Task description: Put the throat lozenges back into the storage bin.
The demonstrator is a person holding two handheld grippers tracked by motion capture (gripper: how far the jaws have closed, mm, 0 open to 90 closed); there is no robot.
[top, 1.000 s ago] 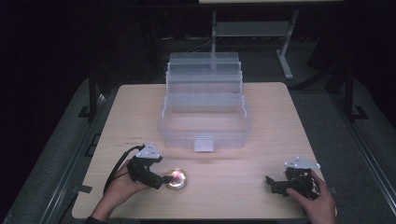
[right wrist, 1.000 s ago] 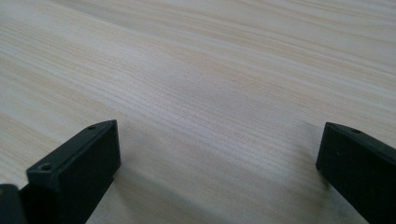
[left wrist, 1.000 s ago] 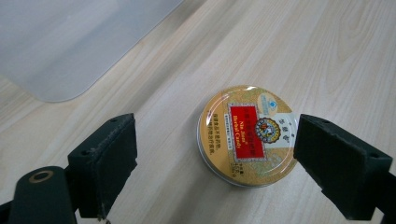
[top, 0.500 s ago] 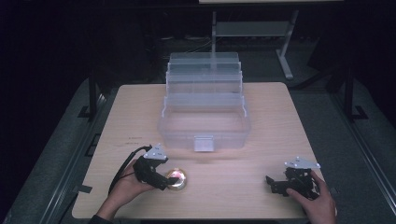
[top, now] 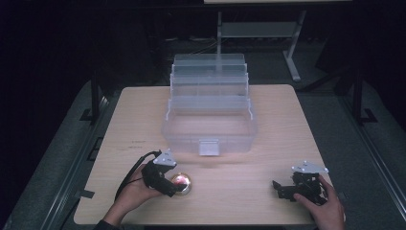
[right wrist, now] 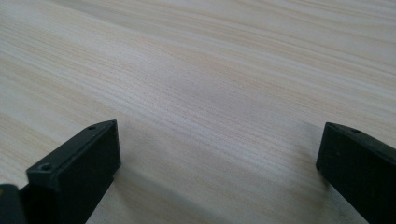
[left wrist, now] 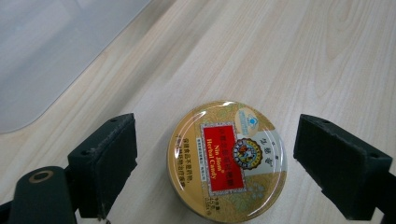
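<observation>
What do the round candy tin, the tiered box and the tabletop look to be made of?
Round gold candy tin: likely printed metal, with glossy glare on its lid. Clear tiered storage box: translucent, frosted plastic. Pale table: wood or wood-look laminate, matte, with straight grain lines.

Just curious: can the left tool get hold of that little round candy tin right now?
Probably yes: the left tool is open with the candy tin between its jaws, gaps on both sides.
</observation>
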